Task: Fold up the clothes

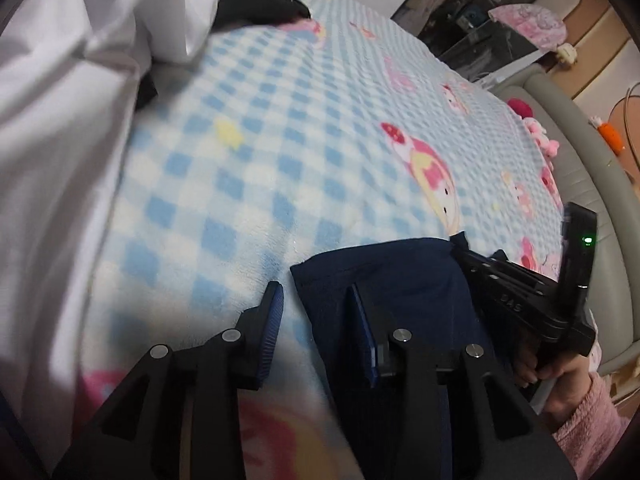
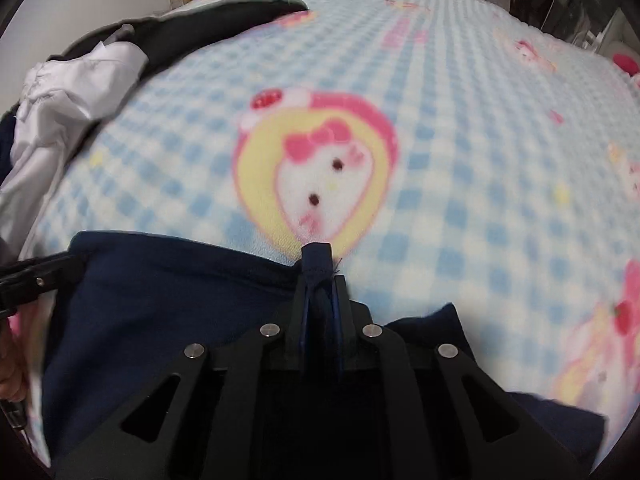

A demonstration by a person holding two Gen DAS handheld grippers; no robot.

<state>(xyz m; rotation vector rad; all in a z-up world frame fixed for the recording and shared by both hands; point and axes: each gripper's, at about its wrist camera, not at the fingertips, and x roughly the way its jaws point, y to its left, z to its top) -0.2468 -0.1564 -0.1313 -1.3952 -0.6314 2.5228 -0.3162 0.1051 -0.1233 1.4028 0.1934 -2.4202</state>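
Navy blue cloth garment (image 2: pixel 168 304) lies nearest on the blue checked fleece blanket (image 2: pixel 460 128). The right gripper (image 2: pixel 320 280) pinches its corner; the left gripper (image 1: pixel 316 320) stands spread over its edge, pressing nothing. Farther along the blanket are a white garment (image 1: pixel 60 128) and a black garment (image 2: pixel 224 28).

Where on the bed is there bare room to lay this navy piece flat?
The checked blanket lies bare beyond the navy garment, rightward from the white clothing and black garment. That left edge is crowded.
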